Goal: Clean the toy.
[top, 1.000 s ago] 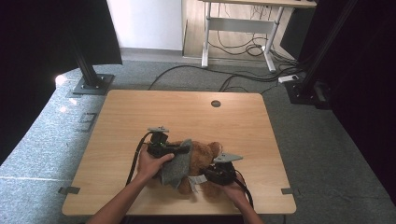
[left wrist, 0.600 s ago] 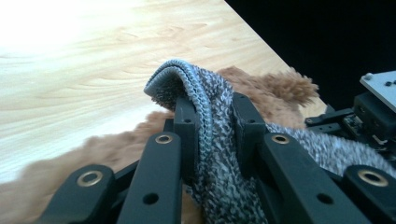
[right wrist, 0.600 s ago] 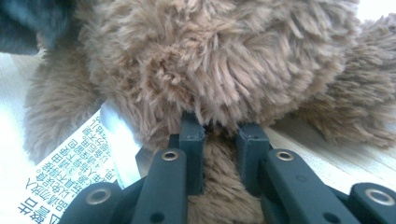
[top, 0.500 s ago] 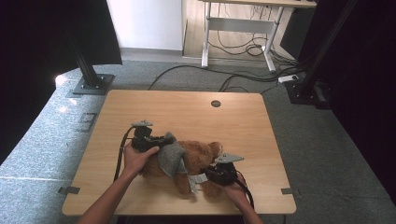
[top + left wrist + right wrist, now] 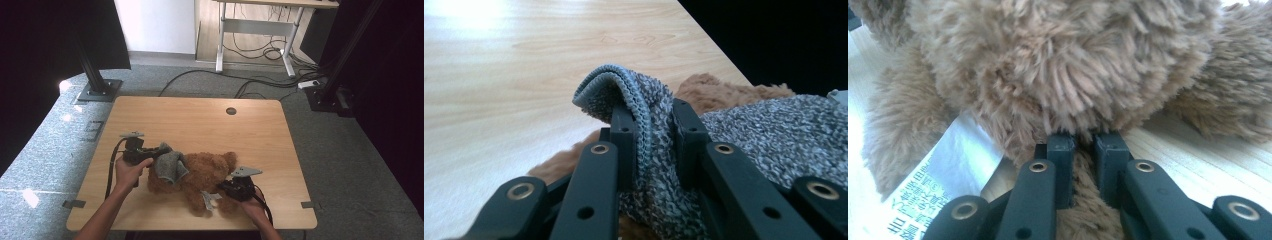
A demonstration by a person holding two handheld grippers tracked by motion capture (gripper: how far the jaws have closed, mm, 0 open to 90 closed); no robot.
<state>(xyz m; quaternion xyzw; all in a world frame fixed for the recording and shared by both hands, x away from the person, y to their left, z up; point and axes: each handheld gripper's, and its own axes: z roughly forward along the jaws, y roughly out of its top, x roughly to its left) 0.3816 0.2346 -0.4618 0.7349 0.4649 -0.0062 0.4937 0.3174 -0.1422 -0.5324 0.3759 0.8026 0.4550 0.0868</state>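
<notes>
A brown teddy bear (image 5: 205, 172) lies on the wooden table (image 5: 200, 120), near its front edge. A grey knitted garment (image 5: 170, 165) hangs over the bear's left end. My left gripper (image 5: 159, 150) is at the left of the bear, shut on a folded edge of that knit (image 5: 644, 105), which is pinched between its fingers (image 5: 624, 135). My right gripper (image 5: 225, 187) is at the bear's right front. Its jaws have just been closing, and they now pinch a tuft of the bear's fur (image 5: 1083, 170). A white sewn-in label (image 5: 938, 185) sticks out beside them.
The table has a round cable hole (image 5: 231, 111) near its far edge. Black stand bases (image 5: 97, 90) and cables (image 5: 260, 82) lie on the grey carpet beyond it. A desk frame (image 5: 255, 30) stands farther back.
My left gripper has moved to the left across the table, drawing the grey knit with it off the bear's middle. The right gripper has stayed at the bear.
</notes>
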